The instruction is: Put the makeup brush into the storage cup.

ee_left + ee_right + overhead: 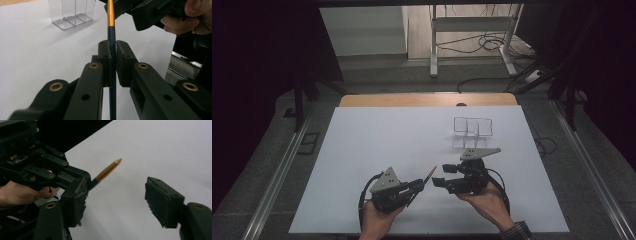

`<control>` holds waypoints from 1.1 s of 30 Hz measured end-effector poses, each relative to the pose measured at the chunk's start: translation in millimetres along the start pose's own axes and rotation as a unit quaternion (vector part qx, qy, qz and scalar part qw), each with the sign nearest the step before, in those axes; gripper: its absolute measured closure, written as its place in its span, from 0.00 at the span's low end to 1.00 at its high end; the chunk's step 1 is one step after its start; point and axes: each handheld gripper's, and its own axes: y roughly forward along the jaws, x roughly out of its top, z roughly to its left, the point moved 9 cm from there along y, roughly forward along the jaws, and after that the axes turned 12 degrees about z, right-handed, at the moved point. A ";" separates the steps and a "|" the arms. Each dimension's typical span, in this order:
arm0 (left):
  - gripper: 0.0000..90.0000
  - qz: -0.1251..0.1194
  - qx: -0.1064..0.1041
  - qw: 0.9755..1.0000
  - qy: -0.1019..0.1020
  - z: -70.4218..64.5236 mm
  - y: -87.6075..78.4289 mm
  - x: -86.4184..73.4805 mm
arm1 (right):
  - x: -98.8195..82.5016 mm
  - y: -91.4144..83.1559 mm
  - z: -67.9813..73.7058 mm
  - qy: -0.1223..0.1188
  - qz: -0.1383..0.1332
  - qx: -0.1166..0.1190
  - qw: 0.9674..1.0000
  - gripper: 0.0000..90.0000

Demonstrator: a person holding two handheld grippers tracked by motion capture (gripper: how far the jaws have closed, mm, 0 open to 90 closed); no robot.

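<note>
Left gripper (pixel 416 187) clamps the dark shaft of a pen (pixel 111 47) between its pads. Pen's long axis runs forward and rightward, gold tip (pixel 108 170) free, aimed at the right gripper (pixel 441 175) just beside it. Right jaws gape, nothing between them. Clear organizer (pixel 472 131) sits beyond the right gripper.

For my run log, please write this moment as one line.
left gripper: shut on pen | right gripper: fingers open, facing pen tip | clear organizer: empty, behind
</note>
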 end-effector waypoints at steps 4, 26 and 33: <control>0.93 0.000 0.003 1.000 0.004 -0.9 1.7 -0.1 | 1.9 2.2 1.8 0.001 0.000 0.008 1.000 0.45; 0.93 0.005 0.011 1.000 0.023 -5.5 8.2 -1.4 | 12.9 11.9 13.2 0.024 -0.003 0.089 0.996 0.93; 0.83 0.003 0.009 1.000 0.017 -3.3 5.8 -1.3 | 10.9 12.5 13.6 -0.003 0.011 0.049 0.999 0.93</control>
